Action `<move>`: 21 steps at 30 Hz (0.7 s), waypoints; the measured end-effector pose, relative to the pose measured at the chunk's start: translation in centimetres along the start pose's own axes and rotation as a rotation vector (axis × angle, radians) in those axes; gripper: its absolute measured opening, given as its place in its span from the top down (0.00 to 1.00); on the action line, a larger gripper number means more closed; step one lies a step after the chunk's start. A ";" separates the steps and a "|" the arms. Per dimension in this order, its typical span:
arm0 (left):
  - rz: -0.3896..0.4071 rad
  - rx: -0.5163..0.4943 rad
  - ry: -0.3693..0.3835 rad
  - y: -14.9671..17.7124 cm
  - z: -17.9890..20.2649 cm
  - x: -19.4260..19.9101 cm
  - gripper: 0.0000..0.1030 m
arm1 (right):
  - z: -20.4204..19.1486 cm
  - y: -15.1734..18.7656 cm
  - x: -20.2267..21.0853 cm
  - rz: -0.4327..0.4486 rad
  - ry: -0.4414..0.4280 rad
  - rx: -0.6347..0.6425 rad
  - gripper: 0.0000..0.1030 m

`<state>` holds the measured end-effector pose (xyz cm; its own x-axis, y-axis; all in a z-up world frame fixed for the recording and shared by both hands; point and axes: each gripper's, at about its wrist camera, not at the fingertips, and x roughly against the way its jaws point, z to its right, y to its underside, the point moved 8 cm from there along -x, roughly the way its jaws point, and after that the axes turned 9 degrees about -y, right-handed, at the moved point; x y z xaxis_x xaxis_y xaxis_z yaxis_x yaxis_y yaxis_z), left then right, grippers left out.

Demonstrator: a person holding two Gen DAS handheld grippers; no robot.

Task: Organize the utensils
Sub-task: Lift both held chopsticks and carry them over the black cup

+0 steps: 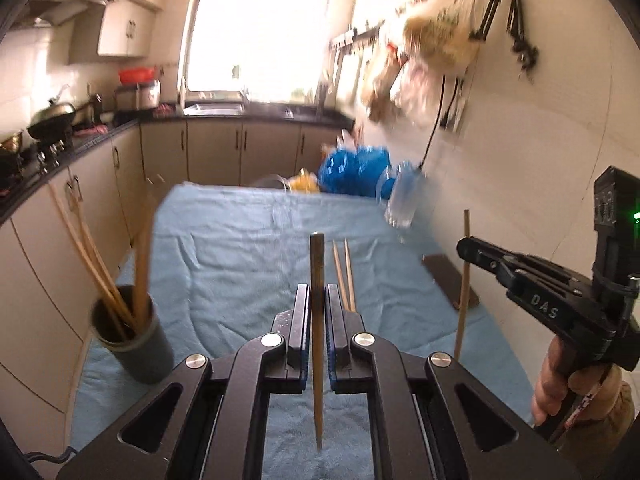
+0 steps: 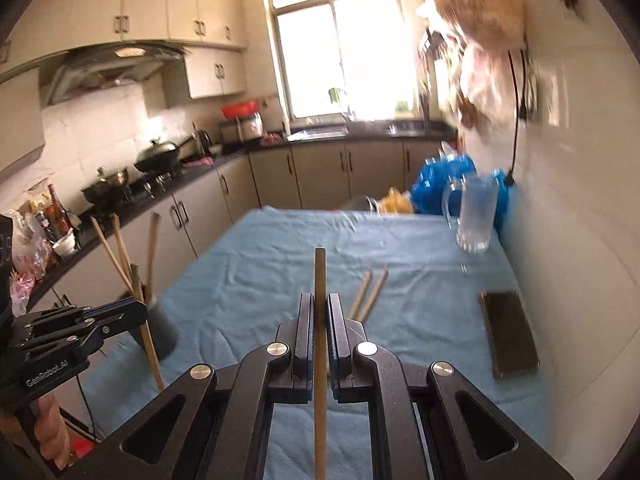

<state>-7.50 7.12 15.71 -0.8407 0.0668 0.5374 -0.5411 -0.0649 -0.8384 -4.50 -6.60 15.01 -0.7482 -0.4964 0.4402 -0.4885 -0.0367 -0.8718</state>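
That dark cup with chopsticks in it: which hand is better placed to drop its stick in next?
Probably the left gripper. The cup sits on its side of the table, while the right gripper, also shut on a chopstick, would have to cross over.

One wooden chopstick is standing nearly upright between the jaws of the left gripper, its tapered tip pointing down, lifted clear of the blue-covered worktop. A second, paler chopstick is being held upright in the jaws of the right gripper. Two more chopsticks are lying side by side on the worktop, just beyond both grippers. A dark round holder is standing near the worktop's left edge, with several long chopsticks leaning inside it.
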 end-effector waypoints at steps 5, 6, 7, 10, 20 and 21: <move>0.094 0.038 -0.012 -2.5 -1.9 3.8 0.94 | -2.8 -2.1 0.3 0.046 -0.056 0.005 0.94; 0.109 0.047 -0.016 -3.0 -2.6 4.4 0.94 | -3.4 -2.5 0.2 0.057 -0.071 0.001 0.94; 0.120 0.052 -0.021 -3.5 -3.1 4.9 0.94 | -3.8 -2.8 0.2 0.067 -0.083 -0.002 0.94; 0.140 0.070 -0.042 -4.9 -5.4 6.3 0.94 | -5.9 -4.7 -0.5 0.116 -0.130 -0.010 0.94; 0.193 0.125 -0.157 -9.1 -13.6 9.0 0.94 | -13.9 -11.0 -5.5 0.242 -0.295 -0.069 0.94; 0.195 0.130 -0.172 -9.4 -14.6 9.0 0.94 | -14.6 -11.4 -6.1 0.244 -0.308 -0.071 0.94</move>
<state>-9.66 22.88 27.16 -0.9145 -0.1288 0.3836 -0.3573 -0.1882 -0.9148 -0.97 9.50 25.40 -0.6819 -0.7202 0.1279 -0.3508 0.1686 -0.9211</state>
